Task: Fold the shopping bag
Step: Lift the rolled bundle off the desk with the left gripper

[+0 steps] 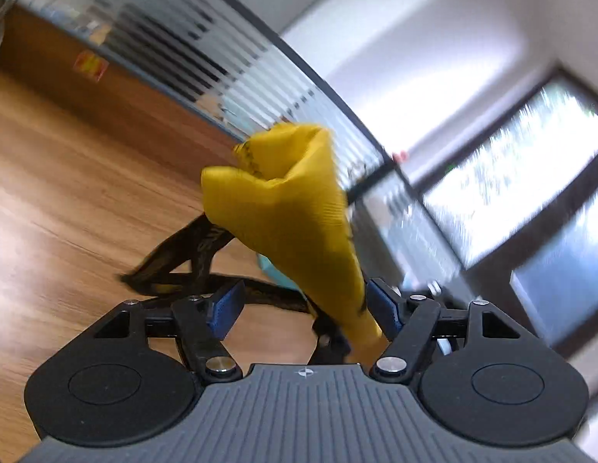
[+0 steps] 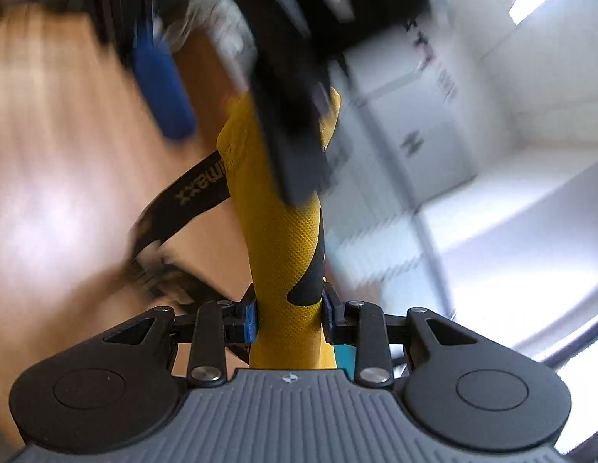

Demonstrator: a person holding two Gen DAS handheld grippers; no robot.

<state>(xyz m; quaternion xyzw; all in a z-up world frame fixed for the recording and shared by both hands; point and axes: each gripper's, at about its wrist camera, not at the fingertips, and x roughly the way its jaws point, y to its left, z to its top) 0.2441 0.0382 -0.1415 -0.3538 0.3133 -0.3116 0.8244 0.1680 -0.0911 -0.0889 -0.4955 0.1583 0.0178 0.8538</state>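
The yellow shopping bag [image 1: 287, 208] is bunched into a tall roll and held up above the wooden table [image 1: 67, 193]. Its black straps [image 1: 183, 266] dangle to the left. My left gripper [image 1: 304, 306] is open: the bag's lower end leans on the right pad, with a wide gap to the left pad. In the right wrist view my right gripper [image 2: 289, 318] is shut on the bag [image 2: 279, 239], both blue pads pressing its neck. A printed strap [image 2: 198, 185] hangs to the left. The left gripper shows there as a black blur over the bag's top, with one blue pad [image 2: 160, 88].
A striped frosted-glass partition [image 1: 221, 69] runs behind the table, with bright windows [image 1: 530, 173] to the right. Something teal [image 1: 275, 270] lies low behind the bag. White walls [image 2: 491, 135] fill the right of the right wrist view, which is motion-blurred.
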